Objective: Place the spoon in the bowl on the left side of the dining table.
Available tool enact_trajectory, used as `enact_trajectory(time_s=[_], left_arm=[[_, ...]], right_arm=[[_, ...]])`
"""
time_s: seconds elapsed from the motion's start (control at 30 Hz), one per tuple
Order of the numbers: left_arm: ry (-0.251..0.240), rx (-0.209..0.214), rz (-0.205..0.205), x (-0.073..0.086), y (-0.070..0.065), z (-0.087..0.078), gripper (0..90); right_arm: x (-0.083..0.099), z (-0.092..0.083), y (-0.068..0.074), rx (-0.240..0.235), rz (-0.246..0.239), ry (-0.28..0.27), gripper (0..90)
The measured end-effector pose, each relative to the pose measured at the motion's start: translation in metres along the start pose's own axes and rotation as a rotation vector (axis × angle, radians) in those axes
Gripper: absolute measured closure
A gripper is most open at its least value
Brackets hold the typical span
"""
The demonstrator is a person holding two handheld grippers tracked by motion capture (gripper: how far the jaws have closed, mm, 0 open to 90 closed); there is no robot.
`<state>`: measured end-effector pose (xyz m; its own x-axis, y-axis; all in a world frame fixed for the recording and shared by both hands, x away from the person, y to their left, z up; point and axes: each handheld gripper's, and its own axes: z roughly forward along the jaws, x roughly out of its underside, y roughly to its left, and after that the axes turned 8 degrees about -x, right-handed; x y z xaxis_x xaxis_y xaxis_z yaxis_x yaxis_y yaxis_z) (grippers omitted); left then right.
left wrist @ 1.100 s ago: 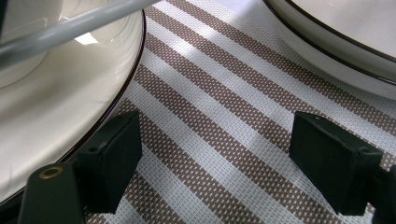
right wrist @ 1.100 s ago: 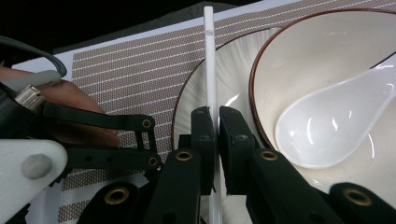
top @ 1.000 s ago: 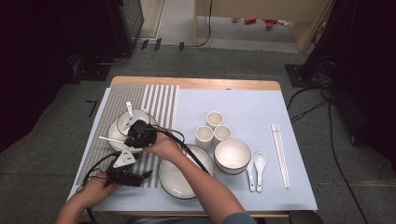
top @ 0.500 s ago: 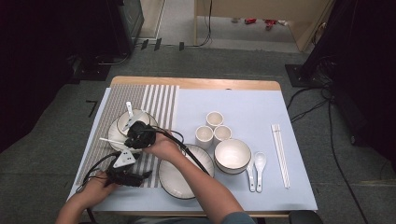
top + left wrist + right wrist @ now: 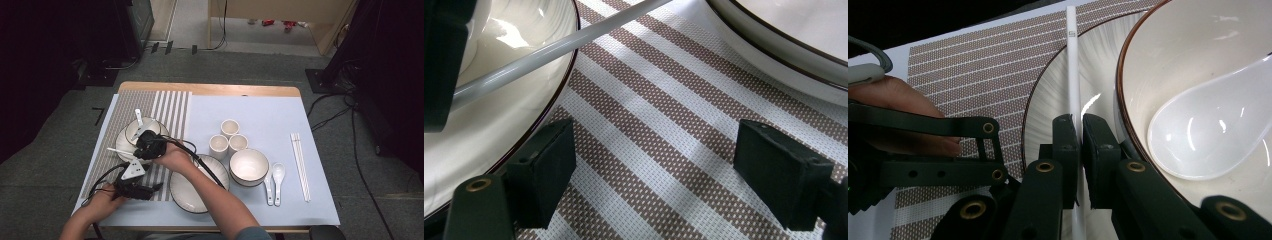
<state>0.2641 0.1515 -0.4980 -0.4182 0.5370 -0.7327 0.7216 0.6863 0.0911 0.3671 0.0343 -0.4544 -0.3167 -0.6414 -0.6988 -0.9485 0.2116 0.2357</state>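
A white chopstick (image 5: 1074, 75) is clamped between the pads of the right gripper (image 5: 1081, 145), whose jaws are pressed tight on it. The chopstick is laid across a plate (image 5: 1048, 100), just beside the rim of the bowl (image 5: 1168, 60) that stands on that plate, and a white spoon (image 5: 1208, 135) is seen resting inside the bowl. From the high view, the right gripper (image 5: 149, 146) is found at the near edge of the bowl (image 5: 134, 129), over the striped mat (image 5: 170, 107) on the left part of the table, with the chopstick (image 5: 120, 151) sticking out to the left.

The left gripper (image 5: 131, 187) is held nearer, at the mat's near end, and its jaws are spread wide with nothing between them. In the left gripper view, the bare striped mat (image 5: 659, 150) is seen between the parted pads (image 5: 546, 170), the chopstick (image 5: 554, 50) is seen lying over the plate (image 5: 499, 120) farther off, and a second plate (image 5: 784, 45) is seen at the right.

Farther right on the table, three cups (image 5: 228, 137), another bowl (image 5: 248, 166), two spoons (image 5: 274, 181) and a pair of chopsticks (image 5: 300, 165) are laid out.
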Motion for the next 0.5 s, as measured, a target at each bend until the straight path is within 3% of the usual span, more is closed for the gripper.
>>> enact_trajectory(time_s=[0.5], left_arm=[[0.0, -0.001, 0.0, 0.0, 0.0, 0.0, 17.5]], right_arm=[[0.0005, -0.0054, 0.0023, -0.005, 0.007, -0.035, 83.4]])
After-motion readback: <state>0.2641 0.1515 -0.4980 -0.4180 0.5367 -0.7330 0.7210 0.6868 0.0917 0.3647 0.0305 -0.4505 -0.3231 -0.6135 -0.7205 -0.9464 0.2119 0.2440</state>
